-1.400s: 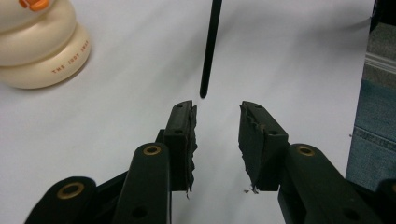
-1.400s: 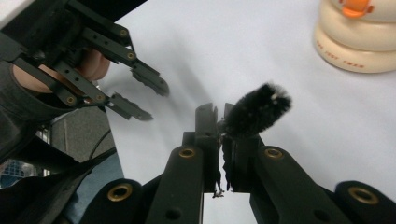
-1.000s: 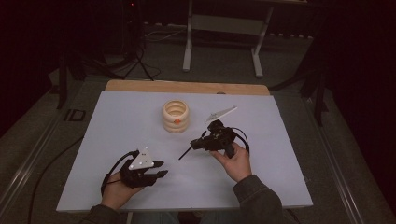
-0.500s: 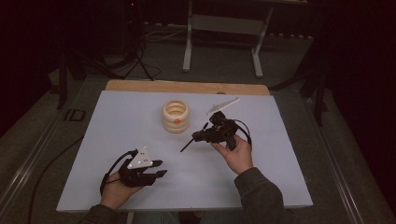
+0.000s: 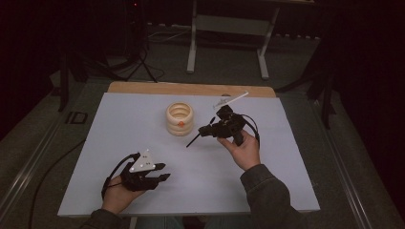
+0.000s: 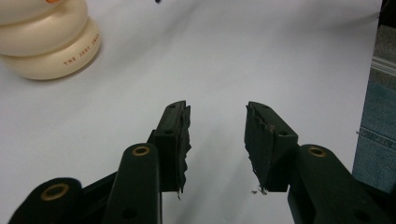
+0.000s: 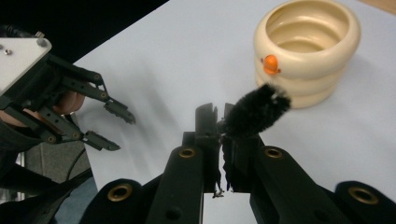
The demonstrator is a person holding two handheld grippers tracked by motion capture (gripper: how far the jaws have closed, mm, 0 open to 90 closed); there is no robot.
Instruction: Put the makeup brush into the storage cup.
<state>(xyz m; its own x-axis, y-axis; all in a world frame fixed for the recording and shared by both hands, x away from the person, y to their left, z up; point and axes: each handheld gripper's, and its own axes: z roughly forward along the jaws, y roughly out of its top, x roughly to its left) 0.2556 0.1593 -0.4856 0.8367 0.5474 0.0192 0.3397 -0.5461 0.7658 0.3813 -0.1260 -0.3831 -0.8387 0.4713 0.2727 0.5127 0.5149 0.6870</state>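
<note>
**Brush gripped and raised beside the holder, placement not yet made**

High view: the right gripper (image 5: 206,130) is held above the white table (image 5: 119,143), just right of the cream ringed holder (image 5: 180,119). Its jaws are pressed together on a thin black brush (image 5: 194,140), which slants down and to the left, clear of the table. The left gripper (image 5: 160,171) is kept low near the front edge, well apart from the holder, with nothing between its jaws.

Left gripper view: the two black jaws are seen spread, having just been opening, and only bare table lies between them. The holder (image 6: 46,39) stands at the upper left, untouched.

Right gripper view: the jaws are closed on the brush (image 7: 254,111), whose bristled head points towards the holder (image 7: 308,49) and overlaps its side wall. The holder's hollow appears empty.

Judged from this, pick-up is done; what seems left is bringing the brush over the opening, lowering it in and releasing it.
</note>
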